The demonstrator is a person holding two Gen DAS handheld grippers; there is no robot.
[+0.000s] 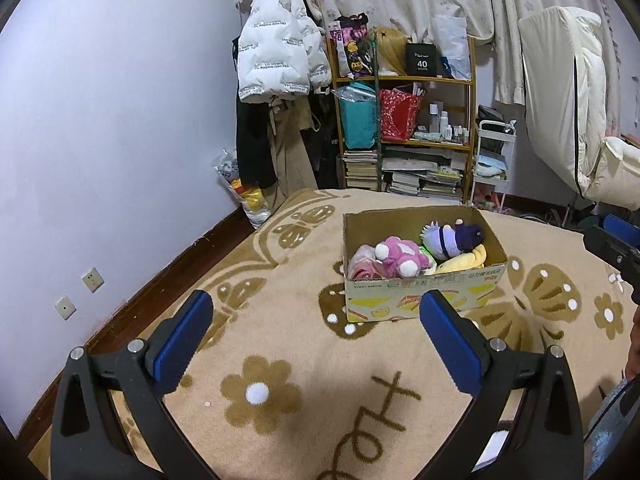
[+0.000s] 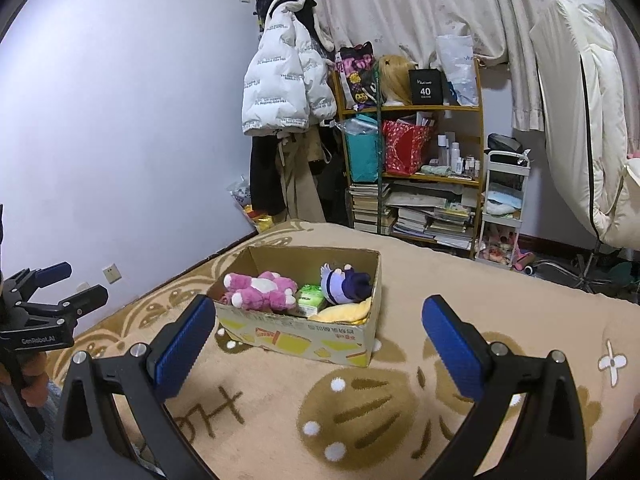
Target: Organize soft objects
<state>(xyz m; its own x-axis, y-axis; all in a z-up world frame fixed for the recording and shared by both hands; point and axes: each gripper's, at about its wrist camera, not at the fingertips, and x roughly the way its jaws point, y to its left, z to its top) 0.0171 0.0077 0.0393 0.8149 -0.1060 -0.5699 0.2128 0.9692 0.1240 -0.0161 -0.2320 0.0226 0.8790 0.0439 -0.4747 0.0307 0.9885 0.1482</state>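
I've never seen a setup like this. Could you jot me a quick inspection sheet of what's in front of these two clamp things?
Surface: beige patterned rug, nothing loose on it.
Job's things: cardboard box holding a pink plush, purple doll, green pack, yellow cloth.
Clutter: nothing seen near the box.
Grippers: left gripper open, empty; right gripper open, empty.
Cables: nothing seen.
Surroundings: shelf, white jacket, curtains.

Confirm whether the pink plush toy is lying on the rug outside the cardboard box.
No: the pink plush toy lies inside the cardboard box, beside the purple doll.
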